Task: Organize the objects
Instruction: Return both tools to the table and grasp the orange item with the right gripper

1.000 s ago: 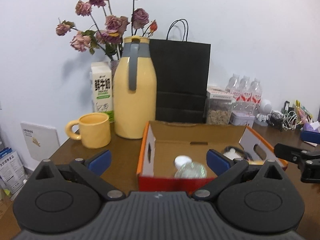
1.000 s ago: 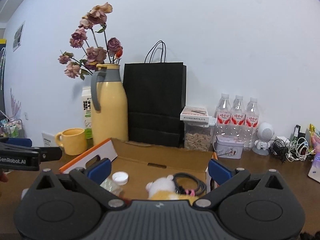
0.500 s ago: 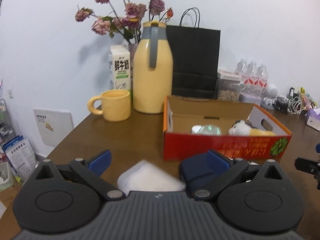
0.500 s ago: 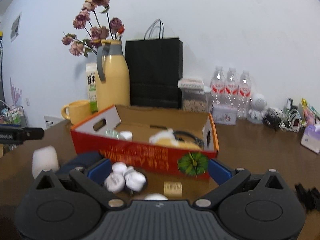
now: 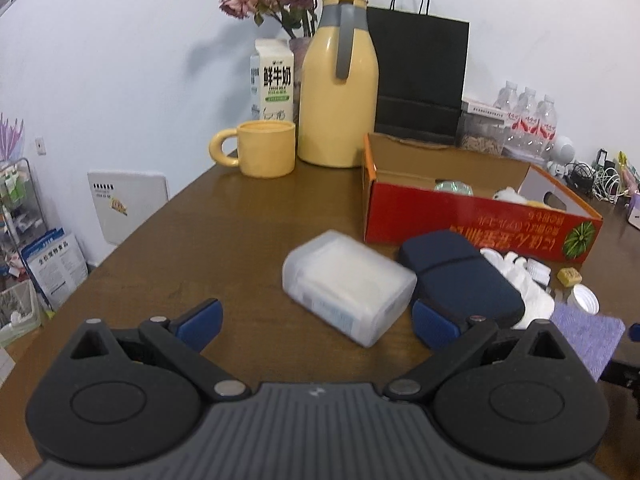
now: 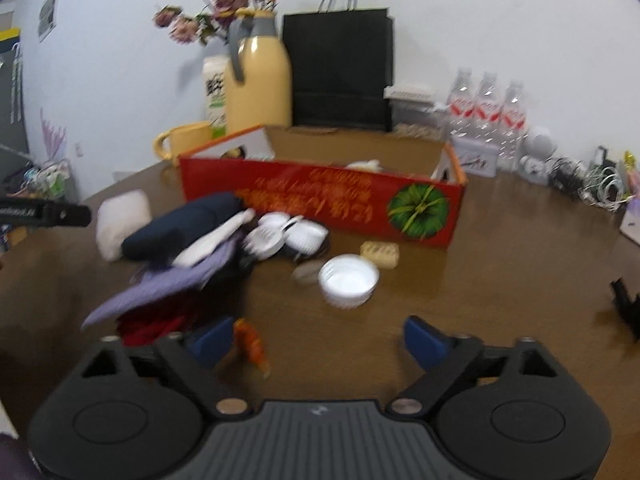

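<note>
A red cardboard box (image 5: pixel 472 216) (image 6: pixel 320 200) stands open on the brown table with a bottle and a plush toy inside. In front of it lie a translucent white box (image 5: pixel 348 280), a navy case (image 5: pixel 456 276), white lids (image 5: pixel 516 276), a white cap (image 6: pixel 348 280), a beige block (image 6: pixel 380 254) and a purple cloth (image 6: pixel 168 288). My left gripper (image 5: pixel 316 322) is open just short of the translucent box, its pads clear of it. My right gripper (image 6: pixel 318 340) is open with its jaws closing. A small orange item (image 6: pixel 250 344) lies by its left finger, and the white cap is ahead.
A yellow mug (image 5: pixel 264 148), yellow jug (image 5: pixel 338 92), milk carton (image 5: pixel 274 80) and black paper bag (image 5: pixel 420 76) line the back wall. Water bottles (image 6: pixel 486 104) and tangled cables (image 6: pixel 600 184) sit at the back right. A black clip (image 6: pixel 626 300) lies at the right. The table's edge falls away at the left.
Both grippers have drawn back from over the red box and sunk toward the table. The clutter in front of the box has come into view. The right jaws have narrowed a little.
</note>
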The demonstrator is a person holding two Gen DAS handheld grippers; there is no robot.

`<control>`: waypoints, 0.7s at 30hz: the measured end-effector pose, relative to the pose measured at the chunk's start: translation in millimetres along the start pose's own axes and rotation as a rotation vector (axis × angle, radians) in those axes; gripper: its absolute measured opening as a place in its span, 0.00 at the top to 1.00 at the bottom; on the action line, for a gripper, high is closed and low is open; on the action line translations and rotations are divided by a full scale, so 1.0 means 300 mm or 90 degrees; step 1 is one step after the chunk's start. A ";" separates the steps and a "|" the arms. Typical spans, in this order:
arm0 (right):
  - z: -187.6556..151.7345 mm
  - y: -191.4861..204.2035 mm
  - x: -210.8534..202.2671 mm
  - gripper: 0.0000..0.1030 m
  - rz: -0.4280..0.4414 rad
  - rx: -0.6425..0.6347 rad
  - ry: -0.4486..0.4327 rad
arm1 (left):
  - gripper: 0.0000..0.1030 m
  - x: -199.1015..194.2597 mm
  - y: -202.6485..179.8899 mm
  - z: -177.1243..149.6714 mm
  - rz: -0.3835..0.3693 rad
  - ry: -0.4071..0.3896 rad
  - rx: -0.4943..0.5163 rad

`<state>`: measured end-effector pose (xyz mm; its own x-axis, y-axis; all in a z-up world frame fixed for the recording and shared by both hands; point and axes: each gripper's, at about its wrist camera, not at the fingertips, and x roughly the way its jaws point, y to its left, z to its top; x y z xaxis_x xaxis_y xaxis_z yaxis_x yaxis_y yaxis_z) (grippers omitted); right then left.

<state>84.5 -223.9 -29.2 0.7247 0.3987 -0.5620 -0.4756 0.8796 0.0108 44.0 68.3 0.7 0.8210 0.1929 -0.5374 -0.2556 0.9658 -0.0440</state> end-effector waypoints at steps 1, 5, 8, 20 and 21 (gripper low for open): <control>-0.007 0.008 0.003 0.23 0.008 -0.003 0.004 | 0.00 -0.002 0.000 -0.006 -0.001 0.003 -0.001; -0.015 0.041 0.016 0.45 0.043 -0.013 0.014 | 0.00 -0.017 -0.006 -0.030 -0.011 0.009 0.002; -0.015 0.051 0.035 0.55 0.052 -0.019 0.025 | 0.00 -0.027 -0.015 -0.050 -0.018 0.015 0.007; -0.017 0.050 0.026 0.89 0.080 -0.036 0.014 | 0.00 -0.077 -0.087 -0.123 -0.038 0.039 0.029; -0.017 0.049 0.021 0.89 0.079 -0.035 0.010 | 0.00 -0.085 -0.099 -0.131 -0.043 0.041 0.033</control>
<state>79.6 -209.8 -36.9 0.6507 0.4992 -0.5722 -0.5885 0.8077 0.0355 10.7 28.0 -17.4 0.8008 0.1166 -0.5875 -0.1726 0.9842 -0.0398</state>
